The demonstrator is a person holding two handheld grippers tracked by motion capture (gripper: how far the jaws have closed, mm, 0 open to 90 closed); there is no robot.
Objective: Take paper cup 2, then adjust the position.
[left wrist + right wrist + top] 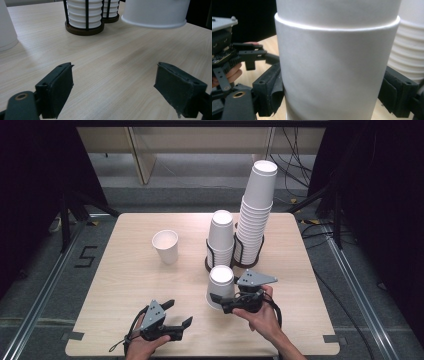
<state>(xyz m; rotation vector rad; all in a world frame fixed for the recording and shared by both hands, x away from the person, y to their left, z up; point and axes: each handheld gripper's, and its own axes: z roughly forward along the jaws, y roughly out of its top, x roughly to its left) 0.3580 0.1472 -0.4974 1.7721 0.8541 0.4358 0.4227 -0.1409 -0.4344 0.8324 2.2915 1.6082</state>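
Note:
A white paper cup (221, 285) is held upside down, another cup nested over it, as the rim line in the right gripper view (337, 22) reveals. My right gripper (222, 301) is shut on its sides near the table's middle front, both pads (270, 92) pressing the wall. In the left gripper view this cup (155, 12) hangs just above the wood. My left gripper (179, 312) stands open near the front edge, nothing between its pads (58, 87). An upright white cup (165, 246) stands alone to the left.
Two stacks of inverted white cups sit in black wire holders behind the held cup: a short stack (221, 237) and a tall, leaning stack (255, 215). The wooden table (125, 280) has bare room at the left and right. My left gripper (227, 57) appears beside the held cup.

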